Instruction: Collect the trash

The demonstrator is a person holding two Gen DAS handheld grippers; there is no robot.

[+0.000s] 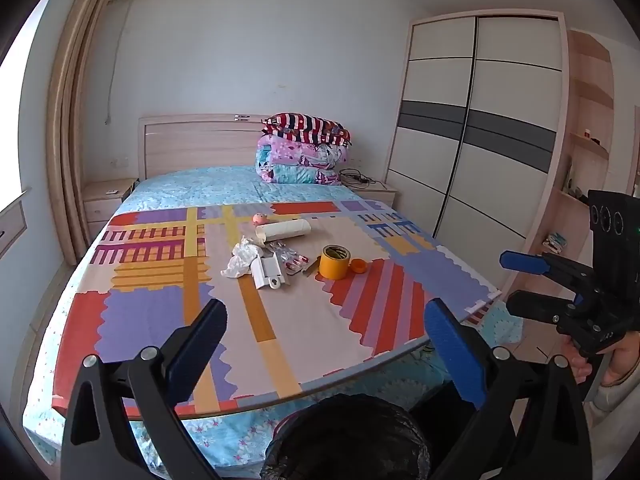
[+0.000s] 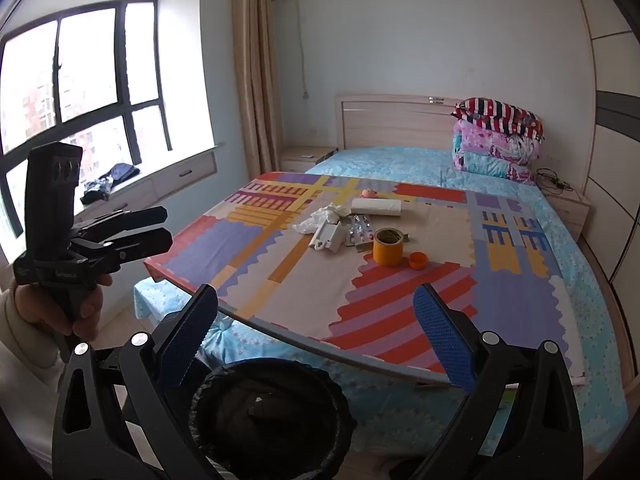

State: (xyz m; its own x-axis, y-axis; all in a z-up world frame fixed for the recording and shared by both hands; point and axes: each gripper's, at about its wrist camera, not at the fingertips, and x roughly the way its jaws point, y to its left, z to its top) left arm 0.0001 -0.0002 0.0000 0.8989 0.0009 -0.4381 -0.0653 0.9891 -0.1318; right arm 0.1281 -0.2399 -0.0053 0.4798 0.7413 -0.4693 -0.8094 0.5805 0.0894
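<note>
My left tool (image 1: 324, 344) is spread as wide as it goes, nothing between its blue pads, and my right tool (image 2: 316, 332) stands just as wide and just as empty. Both tilt downward over a bin lined with a black bag (image 2: 272, 412), which sits on the floor just below them at the foot of the bed (image 1: 224, 188).

Beyond the bin, a colourful patterned board (image 1: 160, 304) lies flat on the bed's blue sheet, and the trash is gathered near its middle, well apart from either tool. From my left view I see a crumpled white tissue (image 1: 242, 258), a white plastic piece (image 1: 269, 272) touching it, pill blister packs (image 1: 294, 262) just beside, and a cardboard tube (image 1: 285, 230) behind them with a small pink ball (image 1: 259, 219) at its far side. A roll of yellow tape (image 1: 334, 262) stands upright to the right, an orange cap (image 1: 358, 266) beside it.

Folded quilts (image 1: 304, 152) are stacked at the headboard; a wardrobe (image 1: 476, 128) stands to the right.
</note>
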